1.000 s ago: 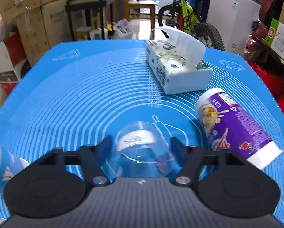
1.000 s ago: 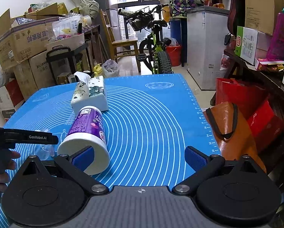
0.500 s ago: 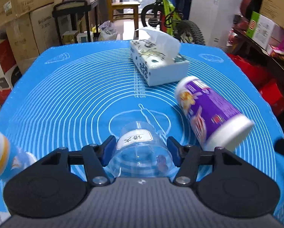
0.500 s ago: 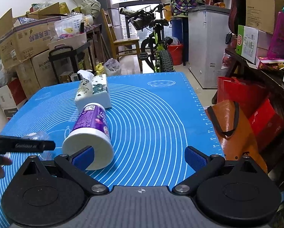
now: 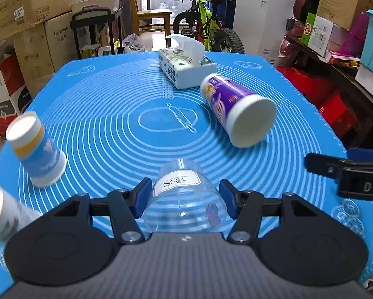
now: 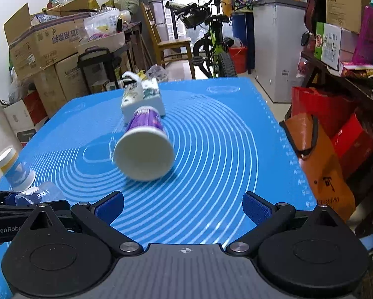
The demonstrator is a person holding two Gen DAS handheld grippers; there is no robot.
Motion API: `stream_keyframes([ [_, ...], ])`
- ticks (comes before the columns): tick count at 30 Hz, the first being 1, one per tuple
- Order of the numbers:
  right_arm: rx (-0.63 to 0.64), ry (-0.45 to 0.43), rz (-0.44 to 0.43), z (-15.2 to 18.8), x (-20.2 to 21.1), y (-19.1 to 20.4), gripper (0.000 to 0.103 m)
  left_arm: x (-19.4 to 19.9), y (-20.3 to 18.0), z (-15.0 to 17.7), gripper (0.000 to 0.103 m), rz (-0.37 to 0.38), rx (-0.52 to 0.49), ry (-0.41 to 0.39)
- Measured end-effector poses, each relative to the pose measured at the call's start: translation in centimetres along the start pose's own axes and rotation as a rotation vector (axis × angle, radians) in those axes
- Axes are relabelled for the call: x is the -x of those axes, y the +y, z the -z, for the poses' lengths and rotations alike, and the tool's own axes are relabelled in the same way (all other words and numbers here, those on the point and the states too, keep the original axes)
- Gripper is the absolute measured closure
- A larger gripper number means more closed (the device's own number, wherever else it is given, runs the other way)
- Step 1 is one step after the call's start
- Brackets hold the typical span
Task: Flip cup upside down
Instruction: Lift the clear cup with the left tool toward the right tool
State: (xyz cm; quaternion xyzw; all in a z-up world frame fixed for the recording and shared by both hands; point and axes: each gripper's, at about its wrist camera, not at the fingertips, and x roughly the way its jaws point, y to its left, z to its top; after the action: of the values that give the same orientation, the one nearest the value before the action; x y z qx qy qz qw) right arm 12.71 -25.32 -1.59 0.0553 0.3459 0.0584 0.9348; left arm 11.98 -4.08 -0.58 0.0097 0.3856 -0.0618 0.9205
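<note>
My left gripper (image 5: 185, 200) is shut on a clear plastic cup (image 5: 180, 194) with a white label, held tilted above the blue mat (image 5: 111, 114), its closed base pointing away from me. The cup and left gripper also show at the far left of the right wrist view (image 6: 39, 194). My right gripper (image 6: 184, 208) is open and empty over the mat's near edge; it shows at the right of the left wrist view (image 5: 346, 172). A purple paper cup (image 6: 144, 149) lies on its side ahead of it.
A tissue box (image 5: 185, 68) sits at the back of the mat. A blue and yellow paper cup (image 5: 35, 149) stands upside down at the left, another white cup (image 5: 1, 214) at the near left. Boxes, a bicycle and shelves surround the table.
My left gripper has lifted and pulled back with the clear cup, so more of the mat and the paper cups show. My right gripper has risen and pulled back from the purple cup.
</note>
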Motion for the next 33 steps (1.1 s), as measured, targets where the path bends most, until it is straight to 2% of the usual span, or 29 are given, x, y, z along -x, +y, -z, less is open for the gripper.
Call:
stream_keyframes([
  [7, 0.014, 0.03, 0.0, 1.7, 0.9, 0.6, 0.002, -0.1, -0.9, 2.2, 0.042, 0.008, -0.001, 0.013],
  [18, 0.023, 0.045, 0.005, 2.3, 1.4, 1.0, 0.002, -0.8, -0.4, 3.0, 0.039, 0.011, 0.015, 0.04],
  [21, 0.019, 0.049, 0.005, 2.4, 1.5, 0.8, 0.002, -0.5, -0.5, 3.0, 0.021, -0.021, 0.013, 0.029],
  [24, 0.013, 0.051, 0.003, 2.4, 1.5, 0.7, 0.002, -0.1, -0.7, 2.9, 0.02, -0.045, -0.003, 0.009],
  [33, 0.011, 0.051, 0.001, 2.5, 1.8, 0.5, 0.002, 0.5, -0.8, 2.8, 0.02, -0.029, -0.002, -0.002],
])
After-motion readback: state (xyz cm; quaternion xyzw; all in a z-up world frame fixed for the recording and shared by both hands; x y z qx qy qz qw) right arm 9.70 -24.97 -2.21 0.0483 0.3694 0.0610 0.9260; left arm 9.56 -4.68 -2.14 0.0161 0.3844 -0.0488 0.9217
